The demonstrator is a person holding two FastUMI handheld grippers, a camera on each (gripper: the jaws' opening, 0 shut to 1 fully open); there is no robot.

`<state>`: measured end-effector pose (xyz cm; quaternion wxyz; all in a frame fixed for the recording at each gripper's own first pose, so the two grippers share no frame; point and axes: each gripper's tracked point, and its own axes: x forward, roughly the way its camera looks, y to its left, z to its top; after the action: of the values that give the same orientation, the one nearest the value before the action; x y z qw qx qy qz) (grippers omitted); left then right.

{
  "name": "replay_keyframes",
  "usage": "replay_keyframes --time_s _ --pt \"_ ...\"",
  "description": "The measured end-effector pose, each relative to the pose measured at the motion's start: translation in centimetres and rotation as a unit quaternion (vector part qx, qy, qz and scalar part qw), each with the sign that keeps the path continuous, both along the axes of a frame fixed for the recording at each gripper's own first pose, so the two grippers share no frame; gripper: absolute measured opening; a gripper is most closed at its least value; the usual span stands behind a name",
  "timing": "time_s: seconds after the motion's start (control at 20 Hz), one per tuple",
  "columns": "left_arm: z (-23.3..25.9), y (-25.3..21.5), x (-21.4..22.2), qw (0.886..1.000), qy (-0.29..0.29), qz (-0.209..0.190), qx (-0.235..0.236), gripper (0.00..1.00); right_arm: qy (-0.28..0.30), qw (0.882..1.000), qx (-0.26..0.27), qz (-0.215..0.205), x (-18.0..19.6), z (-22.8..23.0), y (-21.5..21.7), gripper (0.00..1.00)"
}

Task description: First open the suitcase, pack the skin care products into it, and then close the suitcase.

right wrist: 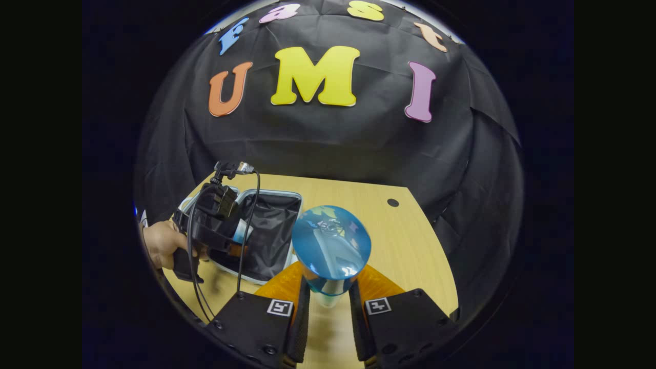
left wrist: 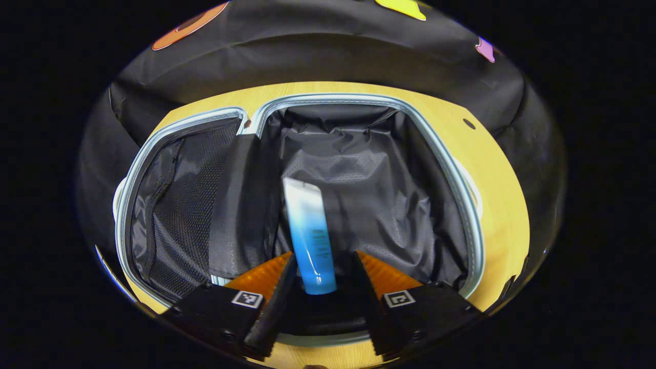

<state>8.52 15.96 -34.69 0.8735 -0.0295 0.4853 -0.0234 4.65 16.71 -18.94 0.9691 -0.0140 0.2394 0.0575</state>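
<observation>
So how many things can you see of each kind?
Suitcases: 1, the open suitcase on the table.
Skin care items: 2, a blue tube and a blue-capped bottle.
Grippers: 2, left gripper and right gripper.
Tables: 1.
Total: 6.

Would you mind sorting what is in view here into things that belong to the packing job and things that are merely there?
Belongs to the job:
- open suitcase
- blue tube, held in the left gripper above the suitcase
- blue-capped bottle, held in the right gripper

Merely there:
- wooden table
- cable trailing from the left gripper
</observation>
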Motion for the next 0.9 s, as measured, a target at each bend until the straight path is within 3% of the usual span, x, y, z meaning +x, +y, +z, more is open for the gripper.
replay_keyframes --time_s 0.05,0.1,0.35,0.4,0.45,0.65,0.9 --pt "0.7 0.0 -0.2 1.0 -0.012 -0.001 0.002 0.76 -0.001 1.0 0.0 0.005 0.3 0.1 0.7 0.34" --pt "1.5 0.1 -0.2 1.0 -0.028 -0.004 0.004 0.83 0.0 1.0 0.001 0.012 0.6 0.1 1.4 0.35" --pt "6.7 1.9 -1.8 0.99 -0.137 -0.011 0.03 0.9 0.024 0.998 0.026 0.046 2.8 -0.8 6.3 0.34" --pt "7.8 2.6 -2.7 0.987 -0.157 -0.008 0.033 0.97 0.033 0.998 0.029 0.054 3.2 -1.3 7.6 0.35" --pt "8.6 3.3 -3.6 0.984 -0.176 -0.004 0.036 0.9 0.04 0.997 0.03 0.061 3.7 -1.9 8.8 0.34" --pt "10.8 6.7 -6.9 0.967 -0.251 0.012 0.049 0.9 0.074 0.993 0.042 0.087 5.2 -4.9 13.8 0.34" --pt "11.0 10.5 -10.9 0.96 -0.271 0.039 0.053 0.89 0.133 0.987 0.032 0.086 6.2 -9.5 16.7 0.35"
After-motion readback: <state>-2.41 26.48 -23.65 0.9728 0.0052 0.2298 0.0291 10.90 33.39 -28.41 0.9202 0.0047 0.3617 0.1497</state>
